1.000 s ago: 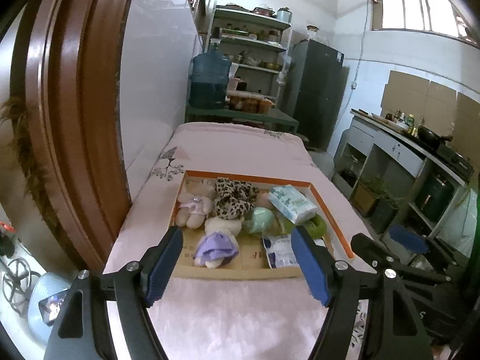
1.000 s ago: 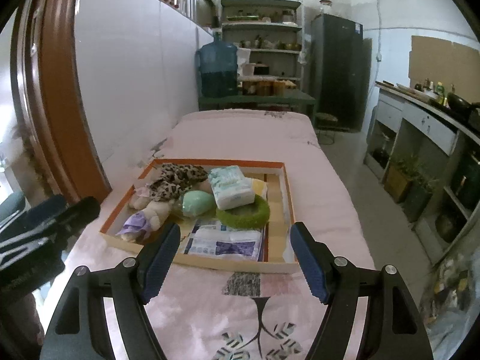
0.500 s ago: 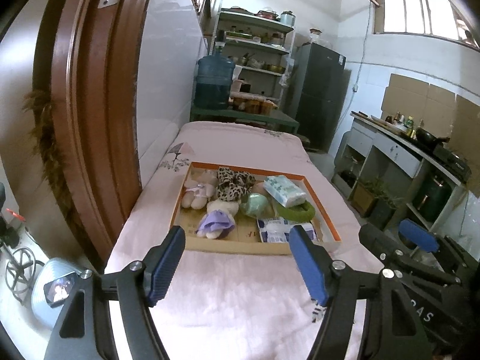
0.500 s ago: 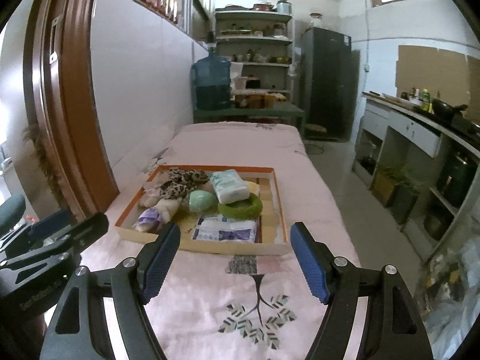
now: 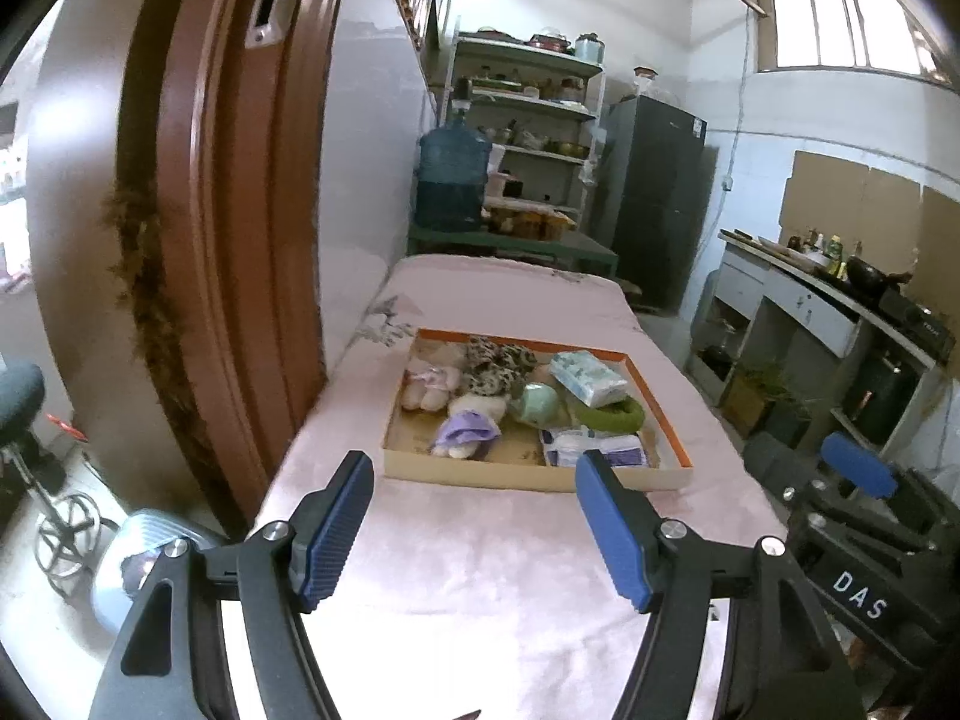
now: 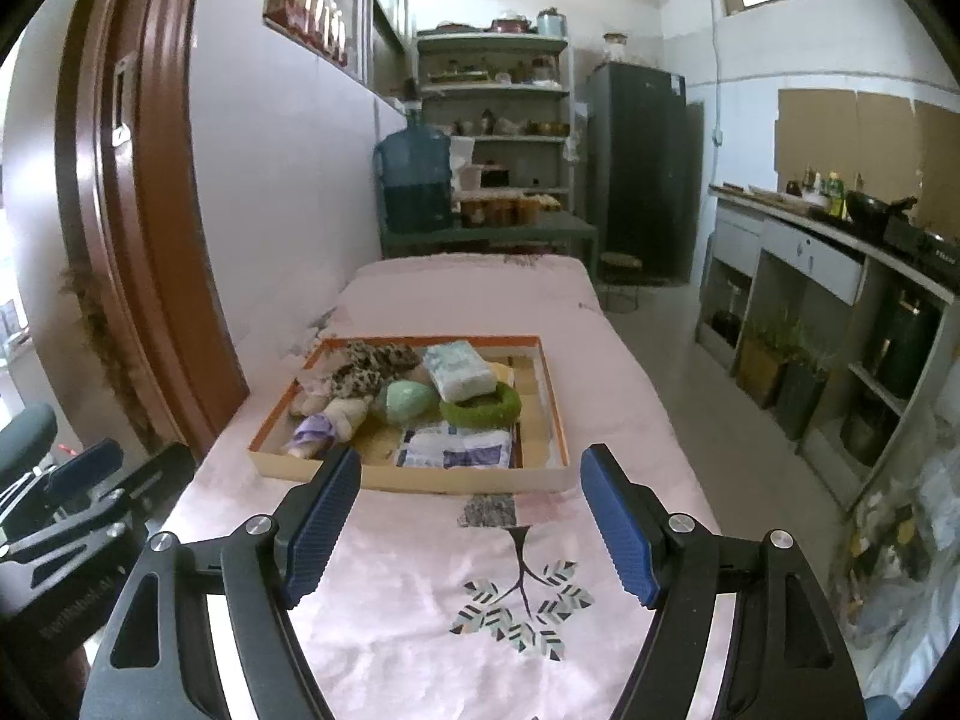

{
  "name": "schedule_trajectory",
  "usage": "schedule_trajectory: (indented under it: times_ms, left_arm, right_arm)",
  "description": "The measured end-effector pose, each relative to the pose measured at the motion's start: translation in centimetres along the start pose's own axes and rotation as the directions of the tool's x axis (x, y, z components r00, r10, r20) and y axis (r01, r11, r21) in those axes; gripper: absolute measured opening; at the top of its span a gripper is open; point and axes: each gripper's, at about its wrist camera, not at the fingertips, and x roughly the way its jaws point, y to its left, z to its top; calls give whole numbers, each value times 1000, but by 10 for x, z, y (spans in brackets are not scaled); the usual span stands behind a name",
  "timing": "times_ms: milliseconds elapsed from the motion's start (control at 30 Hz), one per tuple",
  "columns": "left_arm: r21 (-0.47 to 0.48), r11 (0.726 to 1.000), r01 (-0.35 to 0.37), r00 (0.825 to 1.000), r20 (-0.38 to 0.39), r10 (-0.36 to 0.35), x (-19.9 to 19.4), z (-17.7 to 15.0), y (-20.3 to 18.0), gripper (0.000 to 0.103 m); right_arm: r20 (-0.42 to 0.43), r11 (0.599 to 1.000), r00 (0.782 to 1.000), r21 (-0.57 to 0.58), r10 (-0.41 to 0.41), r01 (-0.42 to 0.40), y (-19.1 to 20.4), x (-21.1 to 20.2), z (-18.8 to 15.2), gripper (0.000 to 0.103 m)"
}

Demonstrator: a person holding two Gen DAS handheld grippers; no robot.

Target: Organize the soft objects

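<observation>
Pink bedspread [image 6: 420, 540] carries orange-rimmed tray [image 6: 555, 408] packed with soft objects [image 6: 414, 399]. Left gripper [image 5: 474, 525] and right gripper [image 6: 471, 519] hover short of tray's near edge, jaws spread, holding nothing. Judged: items look sorted; next move, if any, forward reach into tray.

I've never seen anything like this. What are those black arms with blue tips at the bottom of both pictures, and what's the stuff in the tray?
There is no robot. A person holds a pair of tongs in each hand, each with a camera looking along its fingers. One picture comes from the left tongs, the other from the right tongs. Both are open and hold nothing. Ahead, on the pink cloth-covered surface, sits a shallow orange-rimmed cardboard tray of soft things: a leopard-print plush, a pale green round cushion, a green fuzzy ring and a wrapped tissue pack.
</observation>
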Motion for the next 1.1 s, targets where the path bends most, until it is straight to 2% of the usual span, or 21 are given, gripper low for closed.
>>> schedule_trajectory:
  times_ms: [133, 467, 1100]
  left_arm:
    - [8, 999, -31, 999, 14, 30, -6, -1, 1, 70]
    - [28, 998, -62, 998, 15, 61, -15, -2, 1, 70]
    - [23, 998, -61, 998, 7, 61, -15, -3, 3, 70]
  right_arm:
    - [19, 1000, 1000, -12, 7, -6, 7, -7, -1, 77]
    - [-1, 1000, 1000, 1, 25, -25, 8, -4, -4, 77]
    - [-38, 999, 999, -3, 35, -35, 9, 7, -10, 77]
